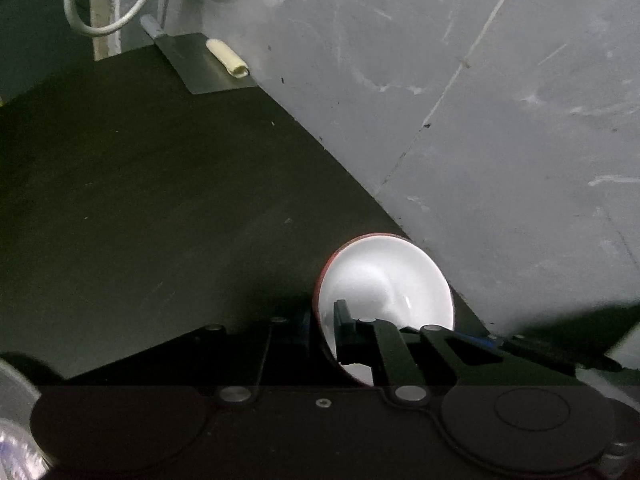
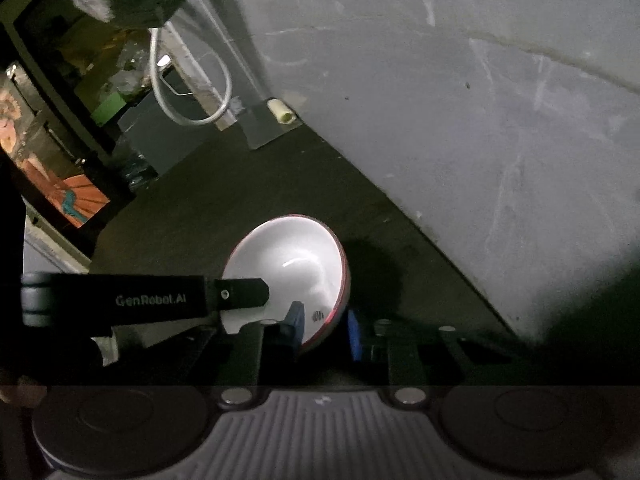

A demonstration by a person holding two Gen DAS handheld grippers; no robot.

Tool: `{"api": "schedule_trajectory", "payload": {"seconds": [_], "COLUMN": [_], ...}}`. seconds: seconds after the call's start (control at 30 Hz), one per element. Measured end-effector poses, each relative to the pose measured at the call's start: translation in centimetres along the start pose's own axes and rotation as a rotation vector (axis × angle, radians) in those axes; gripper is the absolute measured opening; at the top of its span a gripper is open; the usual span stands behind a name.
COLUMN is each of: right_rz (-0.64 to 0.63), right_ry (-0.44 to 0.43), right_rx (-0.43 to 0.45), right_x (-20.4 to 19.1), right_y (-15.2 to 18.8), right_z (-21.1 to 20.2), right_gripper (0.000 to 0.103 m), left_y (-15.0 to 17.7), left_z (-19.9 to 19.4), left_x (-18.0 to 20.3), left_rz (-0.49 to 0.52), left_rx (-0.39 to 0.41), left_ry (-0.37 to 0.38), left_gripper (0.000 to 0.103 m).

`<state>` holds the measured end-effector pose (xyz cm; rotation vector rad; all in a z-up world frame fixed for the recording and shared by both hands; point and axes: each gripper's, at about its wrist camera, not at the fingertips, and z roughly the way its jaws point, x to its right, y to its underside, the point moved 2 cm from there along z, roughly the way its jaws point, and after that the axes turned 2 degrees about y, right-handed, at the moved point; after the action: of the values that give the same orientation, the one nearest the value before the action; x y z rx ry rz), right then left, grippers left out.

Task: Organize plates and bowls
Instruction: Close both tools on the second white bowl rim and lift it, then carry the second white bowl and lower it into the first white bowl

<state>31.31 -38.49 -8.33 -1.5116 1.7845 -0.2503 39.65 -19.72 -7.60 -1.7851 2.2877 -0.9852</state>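
A white bowl with a red outside [image 1: 388, 276] sits on the dark countertop [image 1: 160, 200] close to the grey wall. My left gripper [image 1: 324, 332] is shut on its left rim, one finger inside the bowl and the other outside. In the right wrist view the same bowl [image 2: 288, 264] has its right rim pinched between the blue pads [image 2: 297, 320] of my right gripper [image 2: 326, 328]. The left gripper's black finger [image 2: 240, 294] reaches in from the left onto the opposite rim. The bowl's base is hidden.
A grey wall [image 1: 480, 100] runs diagonally just behind the bowl. At the back lie a flat metal blade [image 1: 200, 64] with a pale roll [image 1: 228, 58] on it and a looped white hose [image 1: 108, 4]. A shiny round rim [image 1: 16, 400] shows at the lower left.
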Motion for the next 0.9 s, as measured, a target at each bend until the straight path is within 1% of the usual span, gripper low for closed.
{"api": "schedule_trajectory", "payload": {"seconds": [0.2, 0.5, 0.7, 0.9], "right_rz": [-0.035, -0.095, -0.14, -0.177], "right_ry": [-0.024, -0.064, -0.085, -0.098], "right_rx": [0.028, 0.048, 0.02, -0.038], "right_x": [-2.0, -4.7, -6.3, -7.4], "right_y": [1.1, 3.1, 5.0, 6.7], "right_z": [-3.3, -8.2, -10.3, -11.3], "right_gripper": [0.025, 0.025, 0.025, 0.025], "left_y": [1.5, 4.8, 7.6, 10.5], "left_z": [-3.9, -10.2, -12.7, -14.5], "left_x": [0.3, 0.6, 0.3, -0.1], "left_rz": [-0.007, -0.009, -0.027, -0.06], "left_rx": [0.047, 0.111, 0.112, 0.1], "left_ry": [0.016, 0.043, 0.04, 0.017], "left_gripper": [0.011, 0.011, 0.011, 0.011]}}
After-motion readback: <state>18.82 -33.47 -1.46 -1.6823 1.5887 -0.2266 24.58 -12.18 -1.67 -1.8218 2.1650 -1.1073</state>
